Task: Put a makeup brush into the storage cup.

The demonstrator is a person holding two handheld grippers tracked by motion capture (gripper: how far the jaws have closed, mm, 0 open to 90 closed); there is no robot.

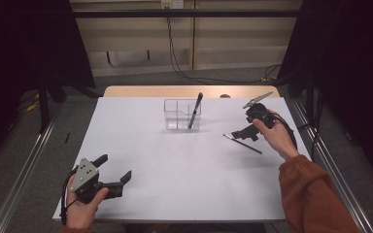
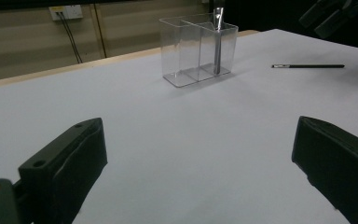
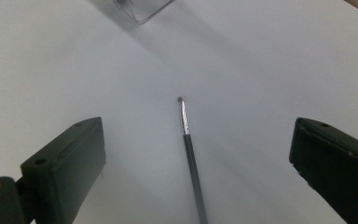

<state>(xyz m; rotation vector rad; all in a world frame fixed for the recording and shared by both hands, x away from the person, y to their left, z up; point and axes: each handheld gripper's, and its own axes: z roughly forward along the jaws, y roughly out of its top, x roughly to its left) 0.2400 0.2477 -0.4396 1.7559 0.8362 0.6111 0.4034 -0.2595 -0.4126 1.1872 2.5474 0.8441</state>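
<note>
Hovering with jaws wide apart, the right gripper (image 3: 193,163) straddles a thin black brush (image 3: 192,154) lying flat on the white table (image 1: 175,165) — best lowered centred before closing — the left gripper (image 1: 112,172) idle, jaws spread.

A table (image 1: 141,194) covered by a white sheet is seen, its wooden edge exposed at the far side. A clear two-compartment container (image 1: 182,115) is stood near the far centre. A thin black brush (image 1: 243,144) is laid flat to its right, apart.
</note>
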